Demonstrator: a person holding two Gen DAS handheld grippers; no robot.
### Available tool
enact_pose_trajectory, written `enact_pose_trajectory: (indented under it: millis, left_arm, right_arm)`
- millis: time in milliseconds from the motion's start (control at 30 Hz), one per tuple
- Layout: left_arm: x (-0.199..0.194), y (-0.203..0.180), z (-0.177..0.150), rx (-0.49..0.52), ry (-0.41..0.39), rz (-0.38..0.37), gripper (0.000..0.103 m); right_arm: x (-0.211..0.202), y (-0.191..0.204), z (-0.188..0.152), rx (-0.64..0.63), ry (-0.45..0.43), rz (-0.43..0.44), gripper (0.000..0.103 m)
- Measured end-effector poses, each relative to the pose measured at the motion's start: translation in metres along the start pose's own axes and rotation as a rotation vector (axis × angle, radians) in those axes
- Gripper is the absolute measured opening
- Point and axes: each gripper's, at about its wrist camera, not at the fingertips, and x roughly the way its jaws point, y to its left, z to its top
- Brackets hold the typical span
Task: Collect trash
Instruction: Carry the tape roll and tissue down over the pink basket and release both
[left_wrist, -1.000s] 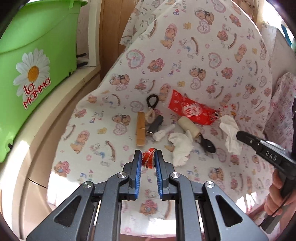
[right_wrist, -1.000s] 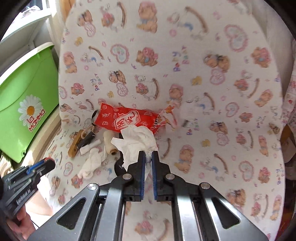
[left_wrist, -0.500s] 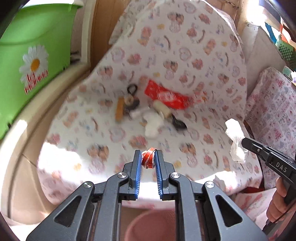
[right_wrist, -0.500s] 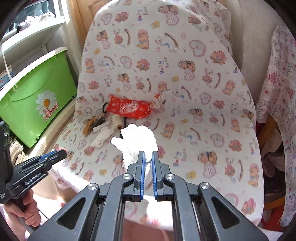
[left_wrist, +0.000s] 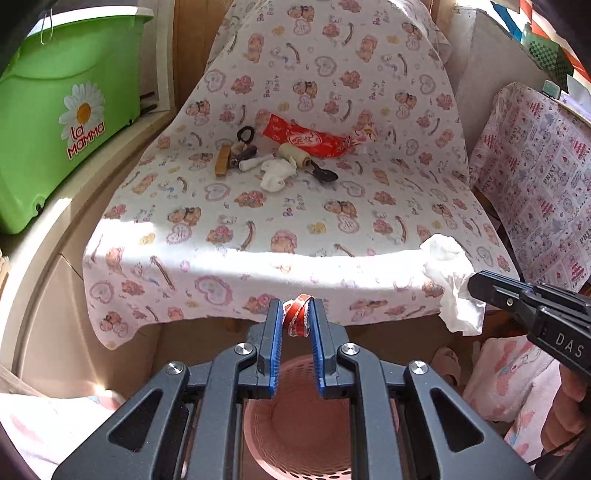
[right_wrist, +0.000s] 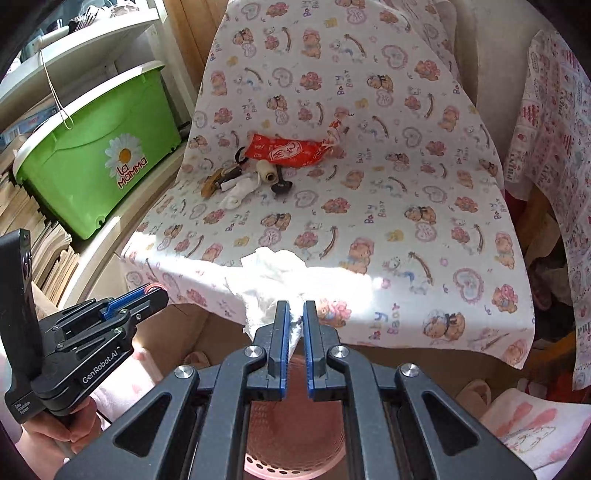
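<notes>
The left gripper is closed on a small red scrap, pinched between its blue pads. The right gripper is closed on a white tissue, which puffs out past the fingers toward 12 o'clock.

Both grippers hang in front of the chair, just above a pink basket. In the left wrist view the basket sits at 6 o'clock, under the fingers. In the right wrist view the basket is at 6 o'clock too.

More trash lies back on the chair seat, toward 12 o'clock: a red wrapper, another crumpled tissue, a little roll, a black spoon, a wooden clothespin and a black hair tie. A green box stands at 10 o'clock.

What could go wrong? The red scrap is tiny and light, so it might stick to a pad when the fingers open and not fall. The tissue is big and floppy. If it is let go too far to the side, it may catch on the basket rim or land on the floor. The two grippers are close together over one small basket, so they might bump. The cloth hangs near the basket, so a finger could snag it and tip the other trash off.
</notes>
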Motion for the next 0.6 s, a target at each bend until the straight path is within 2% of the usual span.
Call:
enact_pose_trajectory:
  millis: [100, 133, 233, 333, 467, 600]
  left_arm:
    - [0.01, -0.001, -0.005, -0.015, 0.054, -0.003, 0.014]
    - [0.016, -0.002, -0.008, -0.02, 0.085, -0.007, 0.014]
    - [0.041, 0.001, -0.018, -0.031, 0.214, 0.039, 0.014]
    - [0.069, 0.008, -0.032, -0.07, 0.351, 0.008, 0.014]
    - [0.101, 0.016, -0.058, -0.146, 0.499, -0.021, 0.014]
    - [0.123, 0.022, -0.076, -0.18, 0.588, -0.017, 0.014]
  right_arm:
    - [0.01, 0.001, -0.011, 0.003, 0.061, 0.006, 0.008]
    - [0.019, 0.002, -0.015, -0.005, 0.112, 0.008, 0.008]
    - [0.041, 0.002, -0.027, -0.015, 0.223, 0.024, 0.008]
    - [0.06, 0.003, -0.039, -0.011, 0.291, 0.031, 0.008]
    - [0.094, 0.0, -0.059, 0.001, 0.383, -0.003, 0.008]
    - [0.122, -0.003, -0.078, 0.007, 0.454, -0.022, 0.008]
